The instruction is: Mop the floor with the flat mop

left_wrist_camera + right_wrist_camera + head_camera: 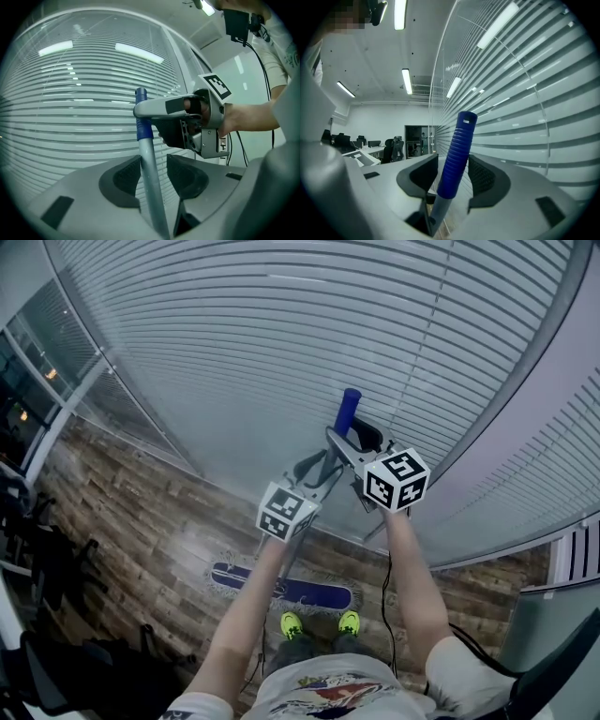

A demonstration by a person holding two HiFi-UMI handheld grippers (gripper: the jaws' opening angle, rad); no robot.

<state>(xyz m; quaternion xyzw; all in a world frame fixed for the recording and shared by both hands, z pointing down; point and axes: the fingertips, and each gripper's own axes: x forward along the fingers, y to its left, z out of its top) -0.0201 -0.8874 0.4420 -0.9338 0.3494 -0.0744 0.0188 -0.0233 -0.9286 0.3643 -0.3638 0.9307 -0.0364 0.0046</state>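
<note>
Seen from above, dark office chairs (37, 549) stand at the far left on a wood-plank floor (122, 512), and a tall glass wall with horizontal blinds (281, 334) fills the upper part of the scene. Near the middle, the flat mop's blue head (281, 589) lies flat on the floor, between the foot of the glass wall and the person's bright green shoes (292, 624). The mop's grey pole (150, 187) rises from it towards the person's two outstretched arms. The left gripper (314, 470) sits lower on the pole. Its jaws stand wide apart with the pole between them, close against the left pad and clear of the right pad, so it is not clamped. Just to the right and higher, the right gripper (352, 439) is at the ribbed blue handle (457, 154) on top of the pole. Its jaws are also apart, with the handle standing loose between them and a gap on each side.
</note>
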